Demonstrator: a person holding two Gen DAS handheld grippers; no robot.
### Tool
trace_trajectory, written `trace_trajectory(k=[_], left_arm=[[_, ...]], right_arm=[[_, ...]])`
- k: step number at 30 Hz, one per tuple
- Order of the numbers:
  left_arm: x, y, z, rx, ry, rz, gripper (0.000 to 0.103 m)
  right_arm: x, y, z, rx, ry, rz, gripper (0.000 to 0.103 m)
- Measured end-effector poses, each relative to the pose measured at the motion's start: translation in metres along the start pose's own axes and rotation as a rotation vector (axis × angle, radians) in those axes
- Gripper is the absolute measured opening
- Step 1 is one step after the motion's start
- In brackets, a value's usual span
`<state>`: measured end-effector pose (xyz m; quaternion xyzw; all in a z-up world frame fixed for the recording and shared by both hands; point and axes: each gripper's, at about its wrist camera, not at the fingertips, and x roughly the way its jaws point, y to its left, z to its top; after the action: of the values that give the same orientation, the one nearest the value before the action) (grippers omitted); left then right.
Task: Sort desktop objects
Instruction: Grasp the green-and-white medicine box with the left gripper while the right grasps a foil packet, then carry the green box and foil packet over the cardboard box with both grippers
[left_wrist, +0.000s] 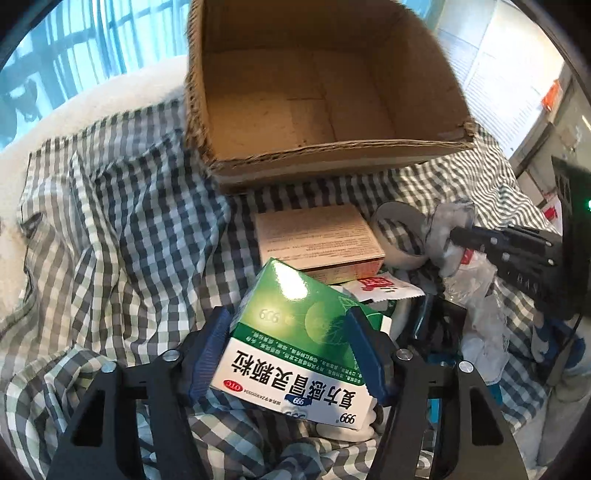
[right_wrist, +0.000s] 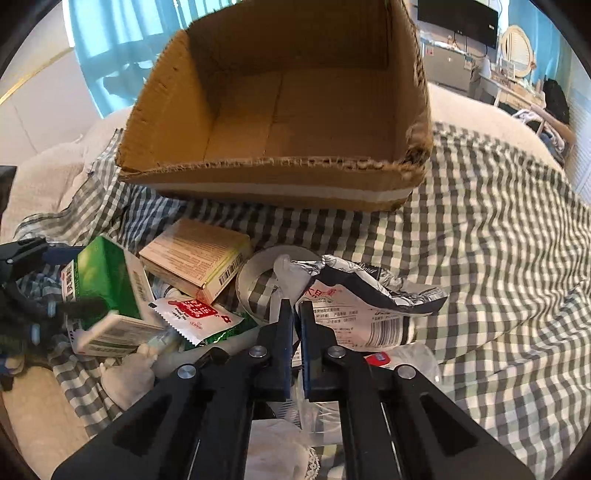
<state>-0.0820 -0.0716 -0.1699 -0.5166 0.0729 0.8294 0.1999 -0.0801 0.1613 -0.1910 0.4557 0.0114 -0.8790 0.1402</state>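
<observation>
The green medicine box (left_wrist: 295, 332) sits tilted between the blue pads (left_wrist: 210, 350) of the left gripper (left_wrist: 291, 354), one pad against each side of it, so the jaws are pinching the box with its white printed end toward the camera. Just beyond those jaws lies a beige carton (left_wrist: 317, 236), and to its right a roll of tape (left_wrist: 399, 236) and a red-and-white sachet (left_wrist: 380, 288). Further ahead stands the open cardboard box (left_wrist: 321, 162), nothing visible inside it. The right gripper (right_wrist: 295, 317) has its jaws pressed nearly together, tips at the edge of a crumpled black-and-white plastic wrapper (right_wrist: 369, 306); the pads appear to nip thin clear film there, though just what is caught I cannot tell. Left of these jaws are the green box, the carton and the sachet; the tape roll lies right ahead of the tips. Everything rests on a rumpled green-and-white checked cloth (right_wrist: 498, 258) spread over a pale cushioned surface (right_wrist: 480, 110). Behind are blue-lit curtains (right_wrist: 110, 48), and in the right wrist view a dark screen (right_wrist: 458, 18) and a dresser with a round mirror (right_wrist: 517, 48). Both grippers point steeply downward at the pile, side by side, the right one's black fingers (left_wrist: 517, 251) showing at the far right of the left wrist view.
</observation>
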Motion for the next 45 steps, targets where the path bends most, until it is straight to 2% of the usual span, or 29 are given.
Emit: trace_trajectory(k=[2,8,12,18,21,25,31,37,42,45], left_arm=[[0.006,-0.011,0.001,0.045,0.027,0.019,0.103],[0.025,-0.027,-0.009,0.19,0.121,0.143,0.103],[0.028,-0.021,-0.01,0.17,0.117,0.156,0.1],[0.013,-0.013,-0.006,0.1,0.056,0.209,0.099],[-0.008,-0.014,-0.004,0.061,-0.004,0.234,0.099],[-0.044,-0.021,-0.001,0.014,-0.129,0.242,0.099],[-0.104,-0.049,0.002,0.024,-0.335,0.223,0.099],[-0.157,-0.076,0.009,0.033,-0.5,0.196,0.099],[-0.19,-0.081,0.02,0.03,-0.561,0.12,0.099],[-0.213,-0.078,0.032,0.017,-0.623,0.146,0.099]], right_arm=[[-0.007,0.0,0.002,0.004,-0.018,0.009,0.003],[-0.026,-0.003,0.005,0.014,-0.072,0.039,0.002],[-0.043,-0.004,0.007,0.021,-0.118,0.057,0.002],[-0.068,-0.006,0.011,0.032,-0.189,0.076,0.002],[-0.083,-0.003,0.012,0.029,-0.232,0.083,0.002],[-0.101,0.001,0.012,0.016,-0.287,0.087,0.002],[-0.139,0.006,0.015,0.01,-0.409,0.107,0.003],[-0.183,0.017,0.021,-0.013,-0.53,0.096,0.003],[-0.224,0.024,0.036,-0.04,-0.634,0.106,0.003],[-0.243,0.024,0.053,-0.05,-0.674,0.103,0.003]])
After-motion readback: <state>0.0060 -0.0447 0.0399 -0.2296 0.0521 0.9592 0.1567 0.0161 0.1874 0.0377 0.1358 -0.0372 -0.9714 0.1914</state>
